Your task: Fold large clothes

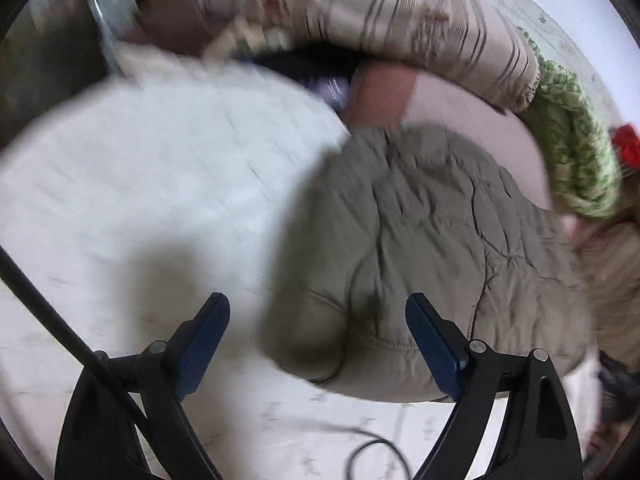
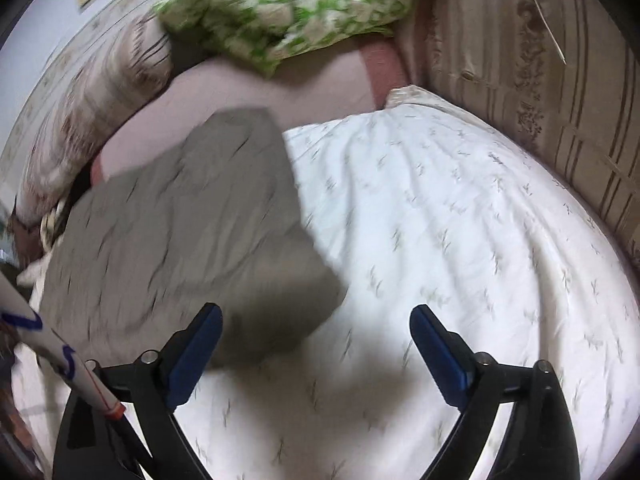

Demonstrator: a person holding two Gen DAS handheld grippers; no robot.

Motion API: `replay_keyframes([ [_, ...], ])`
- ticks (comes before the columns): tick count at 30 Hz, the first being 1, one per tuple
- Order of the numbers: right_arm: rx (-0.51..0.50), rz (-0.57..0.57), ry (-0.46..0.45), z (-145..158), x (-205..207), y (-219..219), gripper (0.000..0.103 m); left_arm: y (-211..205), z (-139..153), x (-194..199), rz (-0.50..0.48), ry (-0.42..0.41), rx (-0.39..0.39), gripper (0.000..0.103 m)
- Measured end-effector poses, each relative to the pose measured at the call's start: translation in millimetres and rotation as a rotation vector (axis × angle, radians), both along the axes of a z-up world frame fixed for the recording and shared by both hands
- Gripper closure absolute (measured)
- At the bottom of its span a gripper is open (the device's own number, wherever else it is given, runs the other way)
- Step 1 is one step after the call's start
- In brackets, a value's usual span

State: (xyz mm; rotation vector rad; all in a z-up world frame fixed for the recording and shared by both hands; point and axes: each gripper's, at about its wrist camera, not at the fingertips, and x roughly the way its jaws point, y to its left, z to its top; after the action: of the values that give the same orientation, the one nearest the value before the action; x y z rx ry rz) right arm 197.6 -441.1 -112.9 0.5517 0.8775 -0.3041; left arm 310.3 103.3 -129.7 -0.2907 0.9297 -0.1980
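The grey-olive quilted padded jacket (image 1: 424, 248) (image 2: 180, 232), puffy with stitched seams and creased panels, lies bunched in a rough folded slab on the white bedspread (image 1: 132, 184) (image 2: 460, 216), a soft wrinkled cloth printed with small grey sprigs. In the left wrist view it sits at about 3 o'clock; in the right, 10 o'clock. The left claw (image 1: 318, 304) is released, jaws spread above the jacket's rounded edge. The right claw (image 2: 316, 316) is released too, holding nothing. A green-and-white patterned pillow (image 2: 288, 4) lies at 12 o'clock.
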Motion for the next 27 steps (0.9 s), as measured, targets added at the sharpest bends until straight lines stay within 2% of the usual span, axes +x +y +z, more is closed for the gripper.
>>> replay_keyframes([
  [3,0.084,0.033,0.048,-18.1,34.2,-19.1,0.003,4.2,-25.1,25.8,-0.078,0.065,-0.121,0.014],
  [7,0.189,0.145,0.052,-38.5,77.3,-20.7,0.002,5.4,-40.4,40.4,-0.175,0.093,-0.271,0.014],
  [9,0.264,0.197,0.059,-50.8,92.3,-19.4,0.000,3.3,-54.4,50.0,-0.217,0.139,-0.327,0.006],
  [11,0.354,0.220,0.075,-67.3,110.4,-19.5,0.000,1.0,-71.5,58.0,-0.215,0.198,-0.373,0.000],
  [12,0.368,0.221,0.080,-72.1,113.8,-18.4,0.000,1.1,-74.7,58.6,-0.207,0.191,-0.398,0.000],
  [15,0.437,0.206,0.075,-81.9,118.6,-19.3,0.000,-11.2,-68.2,55.2,-0.226,0.183,-0.372,0.003],
  [16,0.458,0.207,0.064,-81.4,116.8,-18.6,0.004,-16.8,-66.5,53.8,-0.257,0.198,-0.405,0.012],
  [17,0.492,0.215,0.050,-79.6,113.5,-17.8,0.019,-20.5,-61.9,50.9,-0.250,0.198,-0.397,0.018],
  [18,0.493,0.209,0.047,-75.2,109.0,-17.8,0.023,-24.6,-53.2,46.9,-0.249,0.179,-0.356,0.024],
  [20,0.480,0.215,0.037,-65.2,100.1,-15.8,0.040,-30.1,-37.1,40.2,-0.261,0.155,-0.309,0.034],
  [21,0.477,0.216,0.034,-60.6,95.8,-15.5,0.043,-31.8,-27.4,34.0,-0.264,0.143,-0.290,0.037],
  [23,0.469,0.224,0.032,-52.8,85.1,-14.2,0.049,-33.1,-16.9,27.3,-0.266,0.129,-0.276,0.039],
  [27,0.459,0.236,0.028,-46.2,68.8,-10.1,0.052,-31.4,-16.6,14.2,-0.245,0.140,-0.244,0.040],
])
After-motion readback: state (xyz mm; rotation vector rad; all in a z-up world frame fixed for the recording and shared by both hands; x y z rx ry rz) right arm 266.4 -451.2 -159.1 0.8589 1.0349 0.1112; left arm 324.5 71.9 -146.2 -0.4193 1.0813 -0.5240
